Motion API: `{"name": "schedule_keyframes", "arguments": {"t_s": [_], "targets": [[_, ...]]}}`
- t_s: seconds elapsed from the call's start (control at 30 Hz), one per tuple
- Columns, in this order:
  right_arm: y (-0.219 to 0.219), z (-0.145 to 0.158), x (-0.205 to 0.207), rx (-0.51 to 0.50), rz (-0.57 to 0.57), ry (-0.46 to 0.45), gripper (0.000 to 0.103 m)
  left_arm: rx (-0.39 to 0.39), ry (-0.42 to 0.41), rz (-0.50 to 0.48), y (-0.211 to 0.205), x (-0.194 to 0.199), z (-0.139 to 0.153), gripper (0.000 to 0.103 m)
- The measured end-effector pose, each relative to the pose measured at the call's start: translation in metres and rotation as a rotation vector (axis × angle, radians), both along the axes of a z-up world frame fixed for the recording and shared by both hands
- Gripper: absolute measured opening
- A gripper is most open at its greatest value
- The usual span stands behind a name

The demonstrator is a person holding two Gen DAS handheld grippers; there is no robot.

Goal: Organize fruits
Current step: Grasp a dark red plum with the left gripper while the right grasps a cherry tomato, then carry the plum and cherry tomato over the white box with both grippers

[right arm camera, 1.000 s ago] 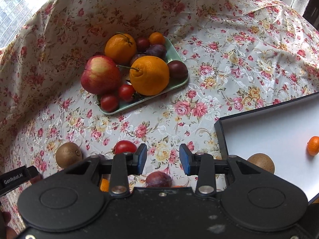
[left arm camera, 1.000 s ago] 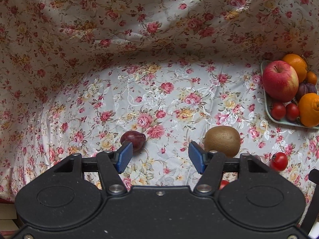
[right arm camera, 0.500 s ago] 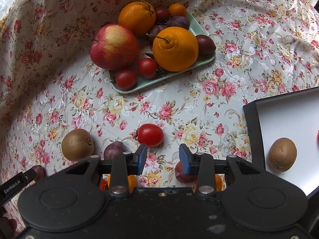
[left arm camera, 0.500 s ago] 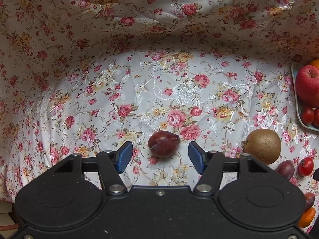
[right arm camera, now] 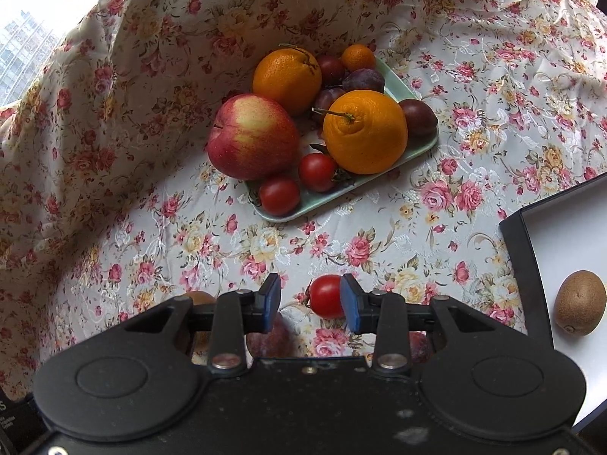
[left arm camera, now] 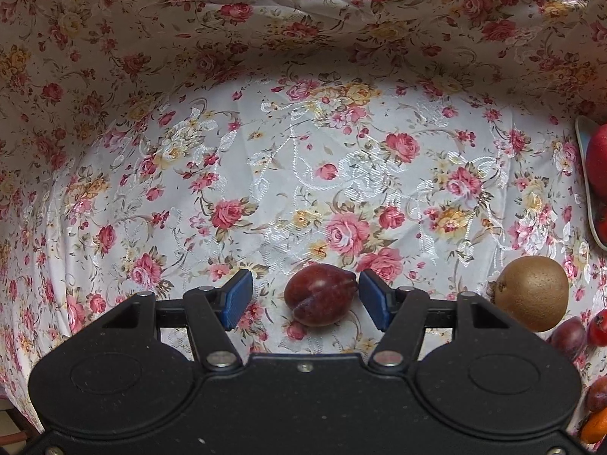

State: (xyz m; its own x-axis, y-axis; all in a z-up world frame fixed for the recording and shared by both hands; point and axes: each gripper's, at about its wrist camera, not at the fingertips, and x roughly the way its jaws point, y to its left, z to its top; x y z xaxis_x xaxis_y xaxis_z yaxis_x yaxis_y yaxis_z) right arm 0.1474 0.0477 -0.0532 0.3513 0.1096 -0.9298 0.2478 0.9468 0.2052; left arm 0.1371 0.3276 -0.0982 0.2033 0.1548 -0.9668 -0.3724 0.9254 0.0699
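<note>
Two loose fruits sit bracketed by tongs, neither gripped. A dark red plum [left arm camera: 320, 299] lies on the flowered cloth of the desk [left arm camera: 341, 174], between the spread pads of the left tongs [left arm camera: 305, 299]; the right pad is just beside its skin, the left pad stands off with a clear gap. Off-centre like that, closing would likely nudge it leftward before it seats.

The right tongs [right arm camera: 310, 299] are open too, with a cherry tomato [right arm camera: 326, 295] against the right pad and space at the left one. Whether that pad touches cannot be told.

Far of the tomato, the green tray [right arm camera: 417, 151] holds an apple [right arm camera: 252, 136], oranges, plums and tomatoes, so probably the collecting place. At right, a kiwi [right arm camera: 578, 303] rests in a white tray [right arm camera: 561, 235]. Another kiwi [left arm camera: 531, 294] lies on the cloth right of the plum.

Against half a second ago: the plum sat just ahead of the left pads, now it lies between them. The tomato was ahead and left of the right tongs; now it is inside them.
</note>
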Motion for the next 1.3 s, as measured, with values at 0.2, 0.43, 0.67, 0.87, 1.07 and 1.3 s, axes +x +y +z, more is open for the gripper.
{"name": "schedule_keyframes", "arguments": {"t_s": [0.2, 0.43, 0.67, 0.87, 1.07, 1.3], "targets": [[-0.011, -0.012, 0.003, 0.049, -0.026, 0.045, 0.038, -0.006, -0.007, -0.026, -0.005, -0.001, -0.002, 0.050], [-0.005, -0.028, 0.008, 0.011, -0.047, 0.063, 0.038, 0.003, 0.000, -0.013, -0.009, -0.004, 0.009, 0.050], [0.008, -0.040, 0.009, -0.079, -0.024, 0.088, 0.038, 0.004, -0.011, 0.007, -0.011, -0.010, 0.025, 0.050], [0.010, -0.049, 0.008, -0.082, -0.014, 0.122, 0.041, -0.016, -0.039, -0.008, -0.023, -0.015, 0.045, 0.050], [0.005, -0.052, 0.007, -0.041, -0.047, 0.162, 0.039, -0.024, -0.059, -0.031, -0.038, -0.021, 0.063, 0.050], [-0.004, -0.034, 0.000, -0.009, -0.024, 0.137, 0.039, -0.042, -0.070, -0.051, -0.052, -0.024, 0.071, 0.050]]}}
